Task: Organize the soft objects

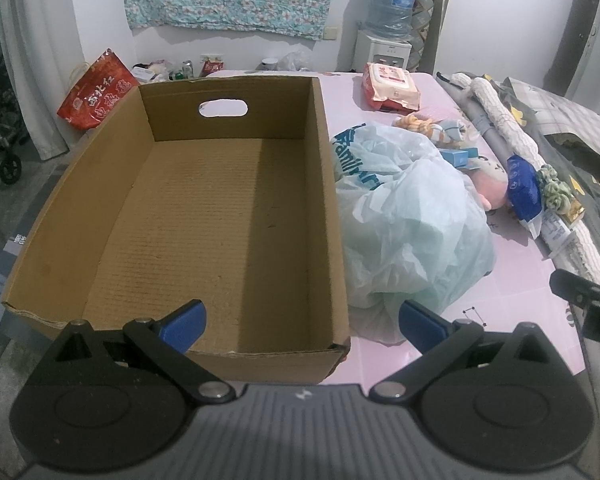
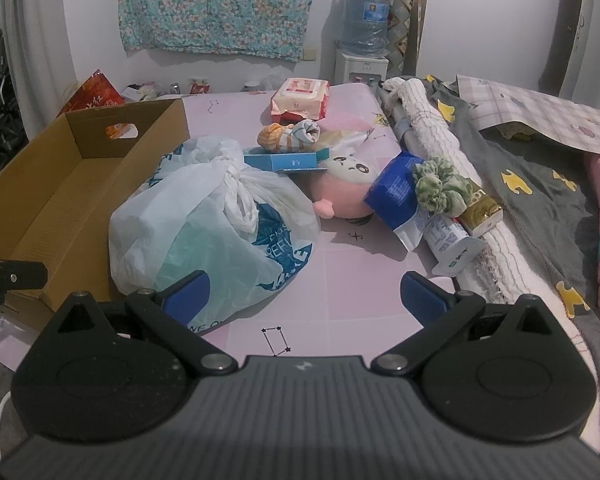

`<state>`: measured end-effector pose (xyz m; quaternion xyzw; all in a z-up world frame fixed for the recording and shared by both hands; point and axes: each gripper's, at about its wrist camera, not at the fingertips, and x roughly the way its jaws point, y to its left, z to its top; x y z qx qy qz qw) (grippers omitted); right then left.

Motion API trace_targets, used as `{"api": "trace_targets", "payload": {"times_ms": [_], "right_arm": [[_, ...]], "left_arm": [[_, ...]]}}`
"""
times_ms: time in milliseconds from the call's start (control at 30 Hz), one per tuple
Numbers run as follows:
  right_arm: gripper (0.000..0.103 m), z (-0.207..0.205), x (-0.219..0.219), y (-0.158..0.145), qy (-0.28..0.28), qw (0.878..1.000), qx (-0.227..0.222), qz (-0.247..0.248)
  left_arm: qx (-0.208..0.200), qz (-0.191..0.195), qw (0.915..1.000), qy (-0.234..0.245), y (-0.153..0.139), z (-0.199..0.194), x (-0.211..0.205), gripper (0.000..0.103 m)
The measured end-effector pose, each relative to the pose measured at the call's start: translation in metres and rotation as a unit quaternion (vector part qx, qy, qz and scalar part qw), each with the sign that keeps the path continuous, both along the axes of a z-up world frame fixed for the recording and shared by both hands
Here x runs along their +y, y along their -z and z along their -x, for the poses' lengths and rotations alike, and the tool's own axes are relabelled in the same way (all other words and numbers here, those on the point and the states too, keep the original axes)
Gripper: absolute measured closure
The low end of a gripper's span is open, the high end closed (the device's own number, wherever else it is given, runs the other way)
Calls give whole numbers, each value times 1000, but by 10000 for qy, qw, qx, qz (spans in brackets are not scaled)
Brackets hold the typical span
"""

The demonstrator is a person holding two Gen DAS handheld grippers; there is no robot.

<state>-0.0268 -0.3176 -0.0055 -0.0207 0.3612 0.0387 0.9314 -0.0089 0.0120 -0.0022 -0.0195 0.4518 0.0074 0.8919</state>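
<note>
**Lining up the first pick beside an empty box**

Hovering low, the left gripper [image 1: 301, 322] hangs over the near wall of the cardboard box [image 1: 327, 184], jaws spread, holding nothing. The right gripper [image 2: 304, 294] faces the knotted plastic bag [image 2: 204, 232], jaws also spread and empty. The bag lies on the pink counter [image 2: 339, 280], touching the box's side. Best bet: pinch the knot [image 2: 236, 178], not the slippery film, then lift clear over the wall. The plush toy [image 2: 339, 192] and rolled socks [image 2: 290, 138] wait behind.
</note>
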Motion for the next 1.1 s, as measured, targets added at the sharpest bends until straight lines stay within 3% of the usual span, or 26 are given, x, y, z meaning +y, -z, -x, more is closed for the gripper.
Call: {"api": "trace_targets", "payload": {"times_ms": [1100], "right_arm": [[1,-3,-1,7,59,10000,61,45]], "left_arm": [[0,-9,10000,8,-4,-3,-1,0]]}}
